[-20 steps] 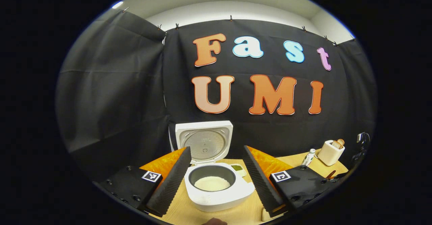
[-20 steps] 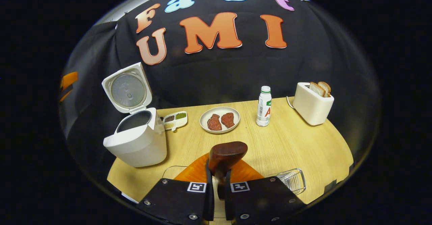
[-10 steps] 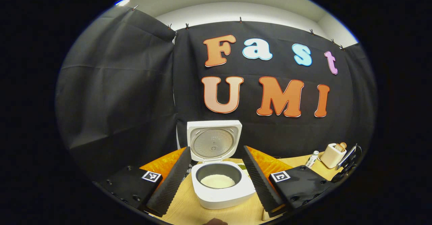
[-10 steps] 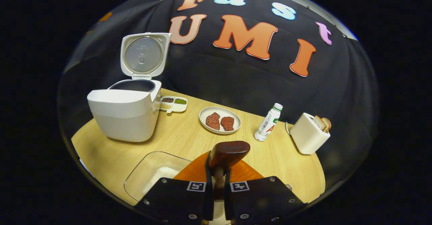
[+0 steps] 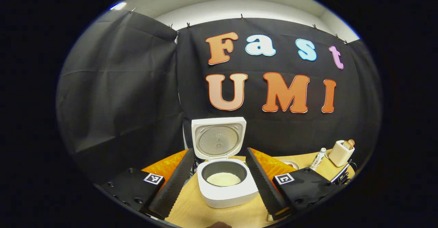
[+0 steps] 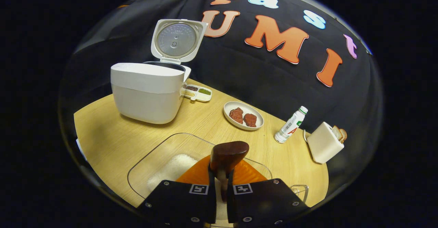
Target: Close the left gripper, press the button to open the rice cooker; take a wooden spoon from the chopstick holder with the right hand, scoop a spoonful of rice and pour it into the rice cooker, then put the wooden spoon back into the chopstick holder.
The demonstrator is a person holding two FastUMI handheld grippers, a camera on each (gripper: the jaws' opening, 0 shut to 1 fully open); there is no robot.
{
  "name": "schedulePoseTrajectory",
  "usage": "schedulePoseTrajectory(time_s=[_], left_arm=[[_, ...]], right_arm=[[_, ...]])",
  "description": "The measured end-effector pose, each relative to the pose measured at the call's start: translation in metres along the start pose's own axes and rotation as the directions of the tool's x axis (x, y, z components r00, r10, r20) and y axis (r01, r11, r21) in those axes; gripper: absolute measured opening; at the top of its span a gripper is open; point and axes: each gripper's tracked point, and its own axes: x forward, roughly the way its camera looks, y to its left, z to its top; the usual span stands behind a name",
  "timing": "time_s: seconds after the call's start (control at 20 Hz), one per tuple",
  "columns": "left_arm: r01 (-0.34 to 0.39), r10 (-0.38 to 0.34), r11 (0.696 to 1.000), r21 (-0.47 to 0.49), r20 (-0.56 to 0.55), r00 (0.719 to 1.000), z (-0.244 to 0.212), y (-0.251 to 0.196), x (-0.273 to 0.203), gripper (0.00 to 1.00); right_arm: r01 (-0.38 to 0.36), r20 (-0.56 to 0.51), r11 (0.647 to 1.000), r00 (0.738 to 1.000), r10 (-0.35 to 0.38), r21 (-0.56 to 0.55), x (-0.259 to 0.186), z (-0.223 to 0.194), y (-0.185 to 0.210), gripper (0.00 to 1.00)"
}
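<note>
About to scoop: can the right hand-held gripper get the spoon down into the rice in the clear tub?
Probably yes: the spoon hangs over the open-topped tub, with nothing between it and the rice.

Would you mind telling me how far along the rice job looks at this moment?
Done: the rice cooker stands with its lid up, some rice already in the pot. In hand: the right gripper is shut on the wooden spoon, held over the clear container of rice. The left gripper is open facing the cooker. Left: scooping, pouring into the pot, and returning the spoon to its holder.
</note>
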Motion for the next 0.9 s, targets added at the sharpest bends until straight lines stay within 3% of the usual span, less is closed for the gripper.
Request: schedulePoseTrajectory(time_s=[0.15,0.4,0.5,0.65,0.9], left_arm=[[0.011,-0.011,1.0,0.014,-0.002,1.0,0.001,-0.005,0.002,1.0],[0.016,-0.016,0.999,0.029,-0.013,1.0,-0.003,-0.004,0.004,1.0],[0.012,-0.011,1.0,0.022,-0.022,1.0,-0.006,-0.001,0.005,1.0],[-0.002,0.003,1.0,0.026,-0.027,1.0,-0.01,0.007,0.002,1.0],[-0.023,0.024,0.999,0.04,-0.011,1.0,-0.009,0.02,0.0,1.0]], right_arm=[[-0.015,-0.007,0.999,1.0,0.015,0.034,0.002,0.0,0.005,0.12],[-0.08,-0.003,0.971,0.997,0.082,0.225,0.0,0.01,0.015,0.12],[-0.105,-0.014,0.945,0.993,0.114,0.31,0.0,0.013,0.021,0.12],[-0.146,-0.039,0.873,0.982,0.185,0.465,-0.003,0.012,0.035,0.12],[-0.133,-0.068,0.78,0.973,0.219,0.612,0.002,0.01,0.032,0.12]])
